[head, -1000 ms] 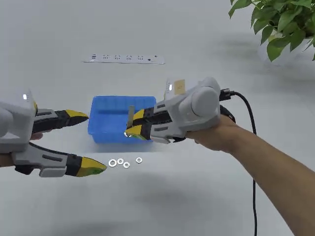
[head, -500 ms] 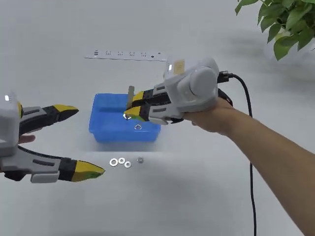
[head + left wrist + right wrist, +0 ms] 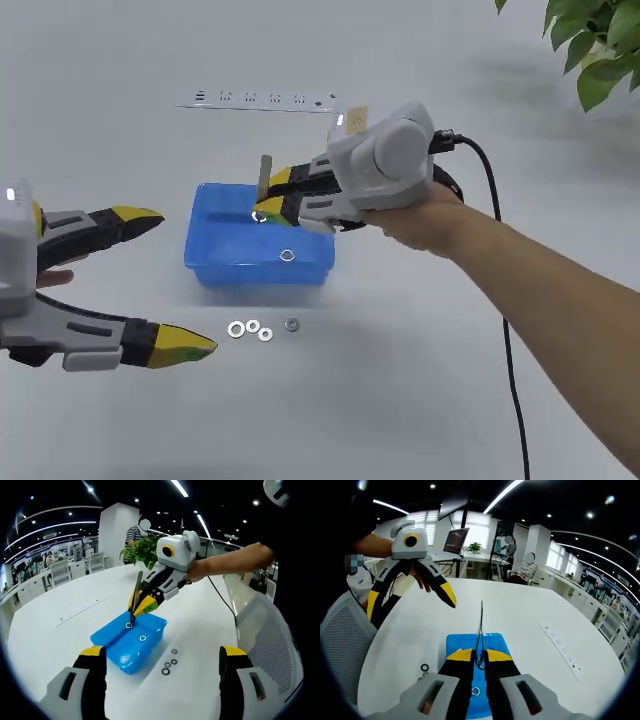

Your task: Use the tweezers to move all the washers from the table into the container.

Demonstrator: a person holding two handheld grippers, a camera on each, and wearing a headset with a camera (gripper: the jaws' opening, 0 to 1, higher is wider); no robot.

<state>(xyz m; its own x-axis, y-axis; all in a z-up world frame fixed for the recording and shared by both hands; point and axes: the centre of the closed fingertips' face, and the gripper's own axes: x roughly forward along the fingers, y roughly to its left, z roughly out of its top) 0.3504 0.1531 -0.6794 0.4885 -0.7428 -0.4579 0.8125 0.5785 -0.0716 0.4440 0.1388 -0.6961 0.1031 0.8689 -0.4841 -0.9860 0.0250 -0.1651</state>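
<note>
- Right claw (image 3: 268, 197): pressed together on the tweezers (image 3: 265, 178), held by a hand over the far side of the container (image 3: 210, 268).
- Tweezers: upright, handle end above the claw, tip down inside the container; seen between the shut jaws in the right gripper view (image 3: 481, 622).
- Container: blue, shallow, open-topped, resting on the white tabletop (image 3: 400, 400).
- One washer (image 3: 288, 256) lying on the container floor, near its front wall.
- A second washer (image 3: 129, 625) right at the tweezer tip; whether pinched or lying on the floor cannot be told.
- Four washers (image 3: 262, 329) in a loose cluster on the tabletop, just in front of the container, apart from it.
- Left claw (image 3: 185, 281): spread wide, holding nothing, to the left of the container and the loose washers.
- Power strip (image 3: 265, 100) beyond the container; plant (image 3: 595, 45) at the far right corner; cable (image 3: 500, 250) trailing from the right claw's body.
</note>
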